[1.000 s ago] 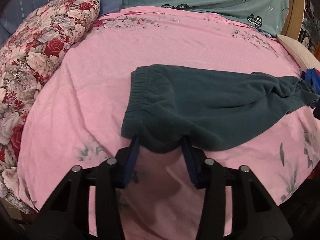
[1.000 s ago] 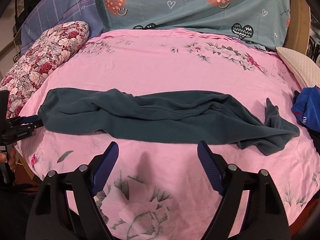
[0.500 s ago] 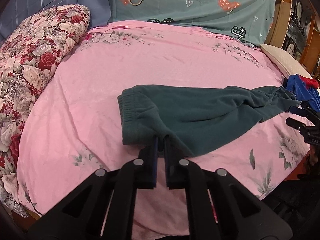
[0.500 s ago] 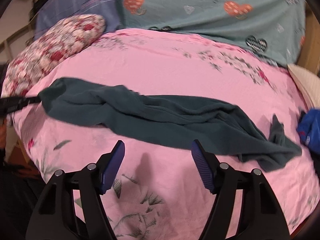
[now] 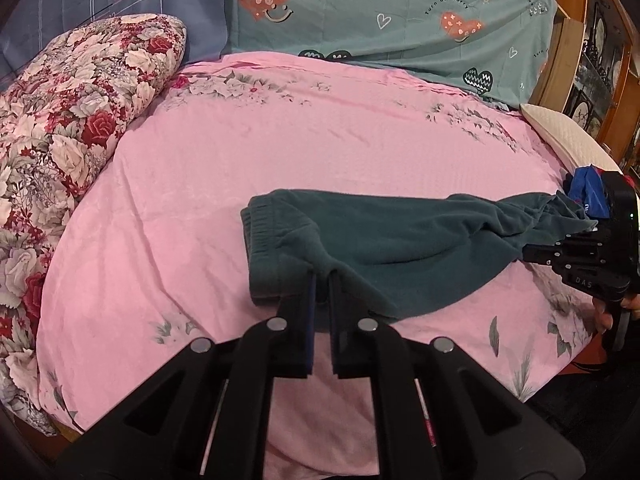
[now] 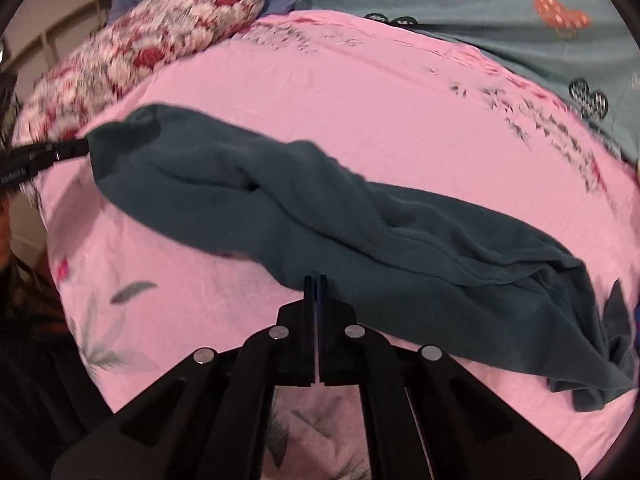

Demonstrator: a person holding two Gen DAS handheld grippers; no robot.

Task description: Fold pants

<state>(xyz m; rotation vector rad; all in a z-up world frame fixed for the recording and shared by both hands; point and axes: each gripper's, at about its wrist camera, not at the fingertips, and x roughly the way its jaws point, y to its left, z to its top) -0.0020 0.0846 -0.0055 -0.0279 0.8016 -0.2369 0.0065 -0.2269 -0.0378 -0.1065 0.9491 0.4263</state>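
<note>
Left wrist view: we see a pink flowered bedsheet (image 5: 248, 168), a rose-patterned quilt (image 5: 68, 120) at left and a teal pillow (image 5: 380, 20) behind. Dark green pants (image 5: 380, 240) lie crosswise; our left gripper (image 5: 321, 280) pinches the waistband corner.

Right wrist view: our right gripper (image 6: 315, 280) is pressed together on the near edge of the rumpled pants (image 6: 320, 216).
</note>
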